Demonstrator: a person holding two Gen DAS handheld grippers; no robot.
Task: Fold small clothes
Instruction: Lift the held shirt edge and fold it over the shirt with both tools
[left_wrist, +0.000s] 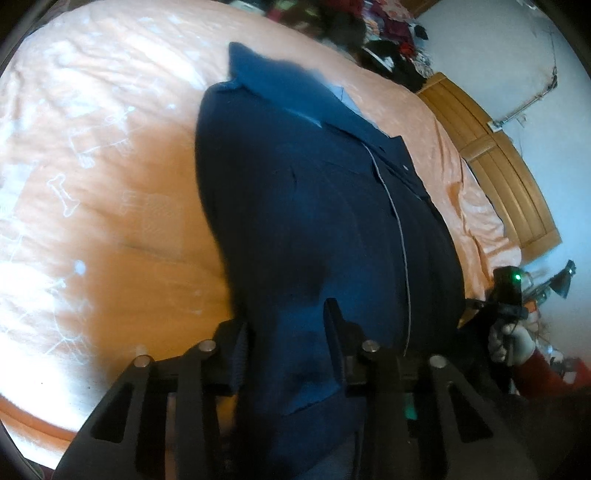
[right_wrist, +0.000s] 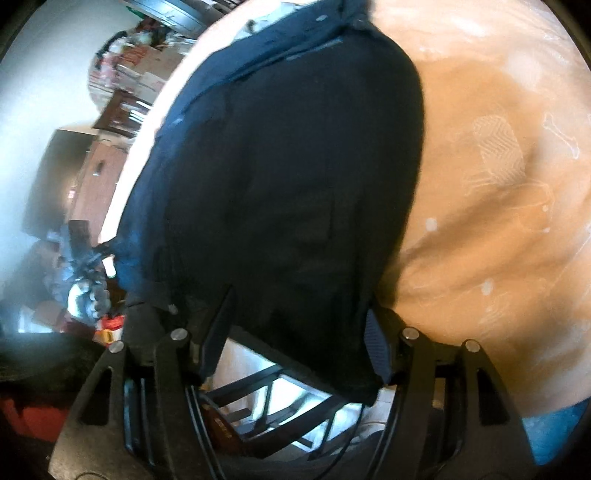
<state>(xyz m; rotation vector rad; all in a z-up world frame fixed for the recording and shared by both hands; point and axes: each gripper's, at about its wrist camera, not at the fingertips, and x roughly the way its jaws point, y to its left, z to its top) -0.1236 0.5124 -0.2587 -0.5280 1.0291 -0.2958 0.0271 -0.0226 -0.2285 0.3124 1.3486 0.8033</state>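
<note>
A dark navy collared garment (left_wrist: 314, 206) lies lengthwise on an orange bedspread (left_wrist: 110, 206), collar at the far end. My left gripper (left_wrist: 286, 339) is at its near hem. The fingers stand apart, with cloth bunched between them and running under the gripper body. The right wrist view shows the same garment (right_wrist: 288, 177) with its near edge draped between the fingers of my right gripper (right_wrist: 295, 338), which is wide open. That right gripper (left_wrist: 511, 291) also shows in the left wrist view, held by a white-gloved hand (left_wrist: 511, 343) at the garment's near right corner.
The bedspread (right_wrist: 498, 221) has pale bone prints. A wooden bed frame (left_wrist: 498, 166) runs along the right side, with a heap of clothes (left_wrist: 369, 33) beyond it. Past the bed edge in the right wrist view are cluttered shelves (right_wrist: 122, 99) and a dark chair frame (right_wrist: 280, 402) below.
</note>
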